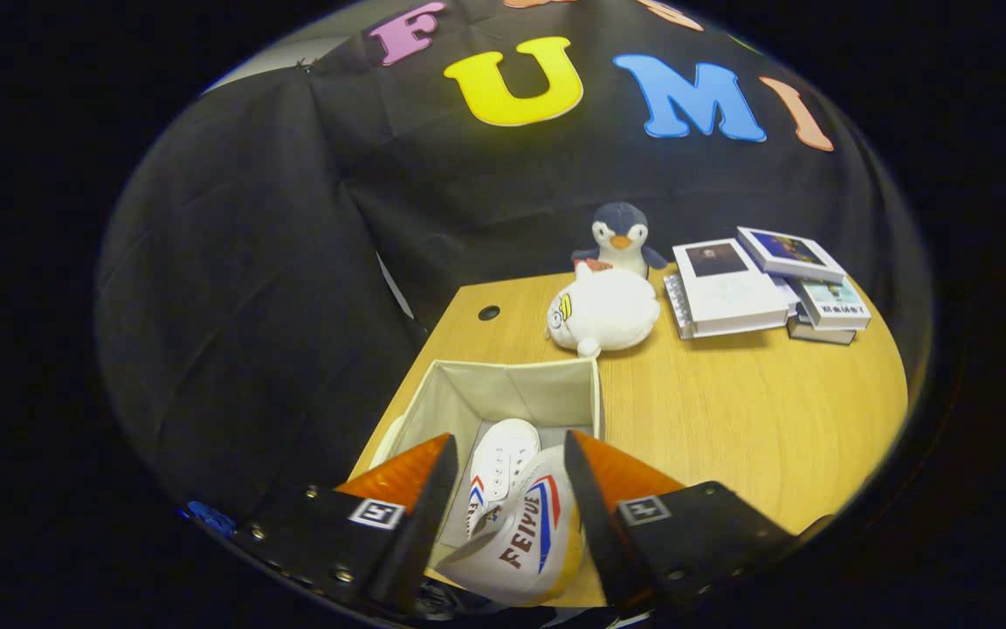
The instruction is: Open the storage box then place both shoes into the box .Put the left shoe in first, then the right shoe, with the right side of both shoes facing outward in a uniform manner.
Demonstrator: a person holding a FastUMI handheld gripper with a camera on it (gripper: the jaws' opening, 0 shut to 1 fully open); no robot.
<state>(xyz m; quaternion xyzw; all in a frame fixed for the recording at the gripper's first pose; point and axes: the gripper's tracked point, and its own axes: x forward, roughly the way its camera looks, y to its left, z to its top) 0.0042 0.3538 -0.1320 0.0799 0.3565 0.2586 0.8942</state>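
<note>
Wooden table carried the open storage box, with one white shoe already lying inside. Directly over it, the gripper pinched a second shoe between both fingers, heel toward the camera. That shoe could have slipped, or landed on the first and turned its right side inward. Beyond the box lay a white plush, a penguin and books.

A light wooden table with a round cable hole near its far corner stands against the booth's creased black cloth wall. Overhead light gives the tabletop a warm sheen. A pale strip shows above the cloth.
</note>
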